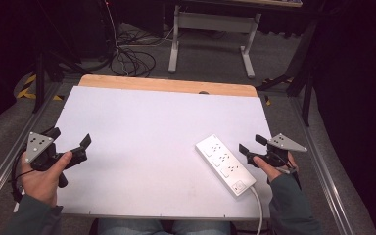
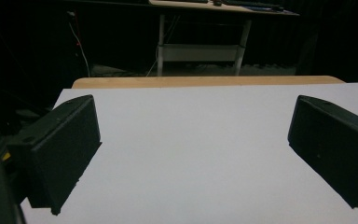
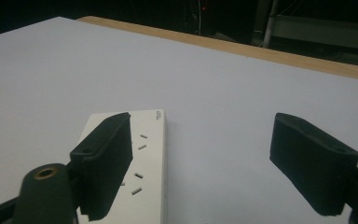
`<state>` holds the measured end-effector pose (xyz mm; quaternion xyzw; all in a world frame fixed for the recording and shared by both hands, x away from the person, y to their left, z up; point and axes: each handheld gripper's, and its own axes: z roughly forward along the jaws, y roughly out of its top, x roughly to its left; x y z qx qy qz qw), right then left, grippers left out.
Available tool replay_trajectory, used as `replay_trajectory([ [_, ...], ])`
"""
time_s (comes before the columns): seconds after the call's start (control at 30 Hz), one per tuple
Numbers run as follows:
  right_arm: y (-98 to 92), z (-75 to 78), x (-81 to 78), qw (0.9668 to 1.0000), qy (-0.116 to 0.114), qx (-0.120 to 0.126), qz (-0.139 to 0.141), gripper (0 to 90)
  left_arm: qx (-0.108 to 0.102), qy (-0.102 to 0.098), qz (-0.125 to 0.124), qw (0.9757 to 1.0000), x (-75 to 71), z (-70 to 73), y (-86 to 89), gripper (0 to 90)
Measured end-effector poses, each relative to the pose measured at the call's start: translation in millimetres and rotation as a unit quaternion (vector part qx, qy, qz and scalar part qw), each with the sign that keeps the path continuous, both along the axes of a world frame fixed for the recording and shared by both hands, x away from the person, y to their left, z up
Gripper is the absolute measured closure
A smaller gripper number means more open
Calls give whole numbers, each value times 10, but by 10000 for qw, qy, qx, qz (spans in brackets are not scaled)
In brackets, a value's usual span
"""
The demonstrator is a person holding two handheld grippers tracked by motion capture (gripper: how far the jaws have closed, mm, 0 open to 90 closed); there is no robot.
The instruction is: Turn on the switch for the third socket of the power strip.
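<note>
Two released hand-held grippers flank the power strip (image 1: pixel 225 164): right hand-held gripper (image 1: pixel 248 145) just beside it, approaching; next, it must straddle and clench the strip.

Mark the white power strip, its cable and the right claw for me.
White rectangular plastic power strip (image 1: pixel 225 164): high view, on its socket face.
White cable (image 1: pixel 258 205): high view, on the stretch trailing off the near table edge.
Right claw (image 1: pixel 250 145): high view, midway between its open black jaws.

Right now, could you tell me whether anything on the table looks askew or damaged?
Nothing looks damaged. The white power strip lies diagonally near the table's front right edge, its cord trailing off the front; the right gripper hangs open beside it.
</note>
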<state>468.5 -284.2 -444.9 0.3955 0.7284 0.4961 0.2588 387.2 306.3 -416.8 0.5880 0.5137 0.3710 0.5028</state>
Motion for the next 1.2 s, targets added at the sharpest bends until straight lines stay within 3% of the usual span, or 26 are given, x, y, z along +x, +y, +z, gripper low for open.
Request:
replay_trajectory([
  [0.2, 4, 8, 4, 10000, -49, 30, 19, 373, 3, -2, 0, 10000, 1, 0, 1, 29],
  [0.3, 1, 16, 1, 9999, 12, 58, 110, 496, 2, 2, -2, 10000, 2, 0, -1, 29],
  [0.7, 14, 25, -10, 9993, 35, 10, 376, 762, 7, 15, 2, 10000, 2, 0, -1, 29],
  [0.97, 30, 23, -16, 9988, 30, -98, 473, 900, 7, 27, -9, 10000, 2, -1, -2, 29],
  [1.2, 37, 16, -6, 9985, 42, -165, 518, 900, 9, 12, -6, 10000, 3, -1, -1, 30],
])
